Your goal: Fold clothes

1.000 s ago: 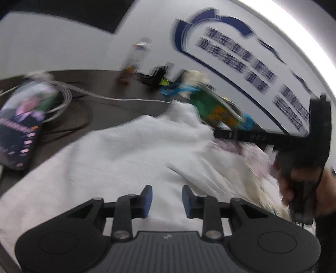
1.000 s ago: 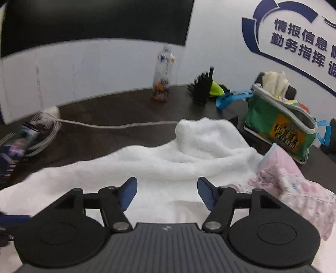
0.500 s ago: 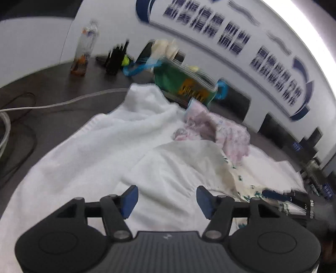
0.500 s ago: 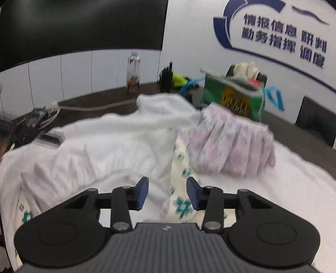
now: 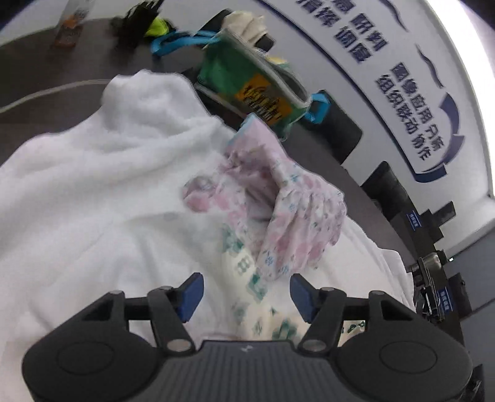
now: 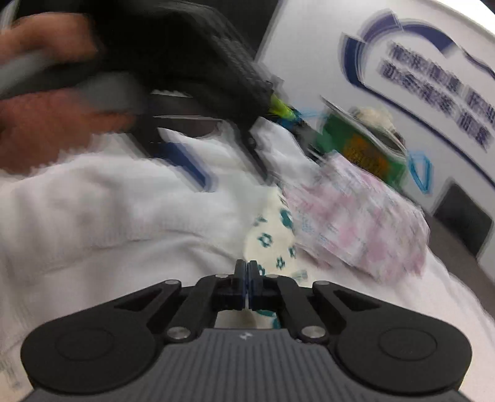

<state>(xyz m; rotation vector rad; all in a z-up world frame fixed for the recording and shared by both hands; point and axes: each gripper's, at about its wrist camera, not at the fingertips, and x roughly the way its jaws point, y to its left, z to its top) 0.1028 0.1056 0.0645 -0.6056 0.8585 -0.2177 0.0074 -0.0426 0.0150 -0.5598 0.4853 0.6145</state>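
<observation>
White fluffy knitted garment (image 5: 102, 173) lies spread over most of the dark table (image 5: 40, 65), rumpled and with no clean fold showing, so the folding looks barely begun. On its right side sit a crumpled pink floral cloth (image 5: 290, 204) and, partly beneath it, a cream cloth with green print (image 5: 256, 284); neither is folded either.

Right gripper (image 6: 246, 272) has its jaws pressed together right at the cream printed cloth (whether fabric is actually pinched between them is hidden by the fingers themselves). Left gripper (image 5: 244, 290) has its blue pads well apart, hanging above the cream cloth with nothing between them; seen from the right wrist, it and the hand (image 6: 40, 123) holding it pass blurred over the white garment.

Everything remains: sort the three pieces, flatten, fold.

Room is tight on the far right, where a green zip pouch (image 5: 256, 89) with blue straps stands just beside the pink cloth. Bare tabletop lies beyond the white garment's far-left edge, crossed by a white cable (image 5: 52, 92), with a bottle (image 5: 71, 21) near the wall.
</observation>
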